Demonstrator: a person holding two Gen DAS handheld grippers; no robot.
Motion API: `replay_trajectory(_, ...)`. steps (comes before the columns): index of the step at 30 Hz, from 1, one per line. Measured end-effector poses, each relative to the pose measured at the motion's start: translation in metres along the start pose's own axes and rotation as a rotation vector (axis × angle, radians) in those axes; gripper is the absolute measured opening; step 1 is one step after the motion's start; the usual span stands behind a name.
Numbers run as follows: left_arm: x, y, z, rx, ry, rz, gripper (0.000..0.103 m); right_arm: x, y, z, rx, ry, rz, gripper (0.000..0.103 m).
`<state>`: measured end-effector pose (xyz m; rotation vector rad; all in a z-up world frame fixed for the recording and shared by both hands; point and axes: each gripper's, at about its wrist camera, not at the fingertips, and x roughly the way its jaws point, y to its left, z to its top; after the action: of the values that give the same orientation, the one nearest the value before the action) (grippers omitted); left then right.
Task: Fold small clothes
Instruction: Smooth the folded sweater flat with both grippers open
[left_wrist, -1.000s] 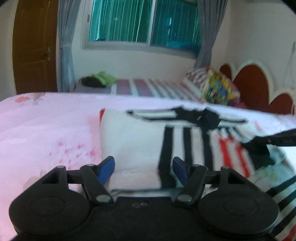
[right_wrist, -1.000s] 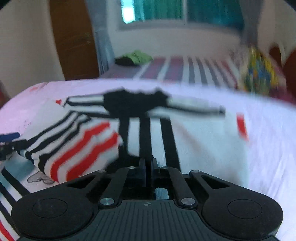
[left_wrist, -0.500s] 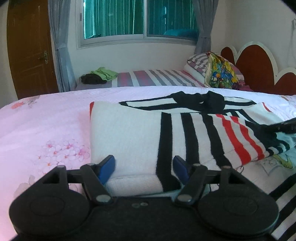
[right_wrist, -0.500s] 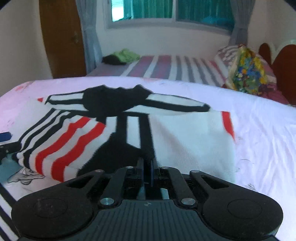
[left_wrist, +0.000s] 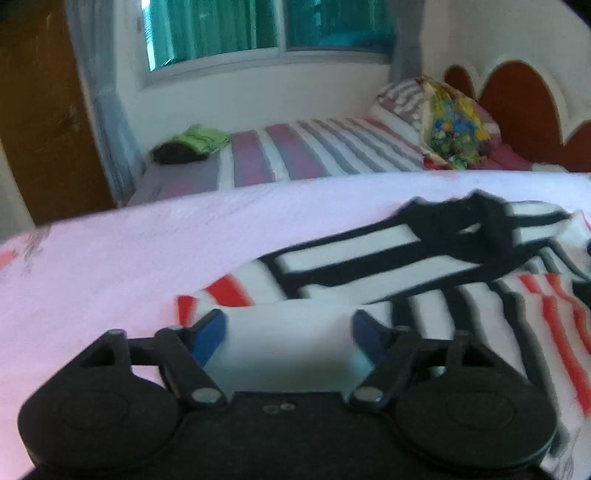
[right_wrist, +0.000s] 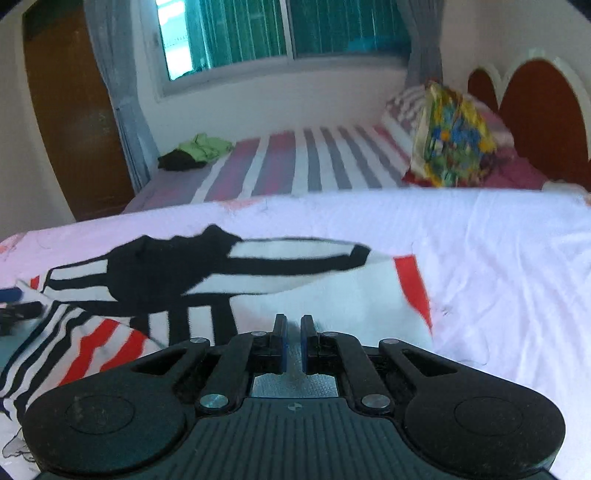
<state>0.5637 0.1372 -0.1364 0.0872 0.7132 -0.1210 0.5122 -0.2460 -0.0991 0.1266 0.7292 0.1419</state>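
The left gripper (left_wrist: 288, 334) has its blue-padded jaws opening wide, a white fold of the white knitted garment with black and red stripes (left_wrist: 424, 273) lying between them, pads clear of it. The right gripper (right_wrist: 292, 341) is pinched nearly closed on that garment's (right_wrist: 332, 295) white edge. The garment spreads toward 12 o'clock over the pale pink floral bedsheet (left_wrist: 147, 251). Farther, at 12 o'clock, stands a striped bed (right_wrist: 295, 162).

Each black gripper (left_wrist: 288, 332) (right_wrist: 293, 341) has 2 blue-padded fingers (left_wrist: 208, 334), silver pivot screws, round housings
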Motion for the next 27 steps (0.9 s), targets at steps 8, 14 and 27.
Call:
replay_trajectory(8,-0.026,0.009,-0.006,-0.062,-0.021,0.103,0.074,-0.023,0.008,-0.002,0.013,-0.024,0.063,0.004)
replay_trajectory(14,-0.037,-0.043,-0.005,0.085,-0.100,-0.001,0.084,-0.014,0.070,-0.010,-0.077,0.016,0.250,0.004)
replay_trajectory(27,-0.063,-0.079,-0.018,0.054,-0.080,-0.016,0.088,0.001,0.126,-0.013,-0.107,0.078,0.246,0.004)
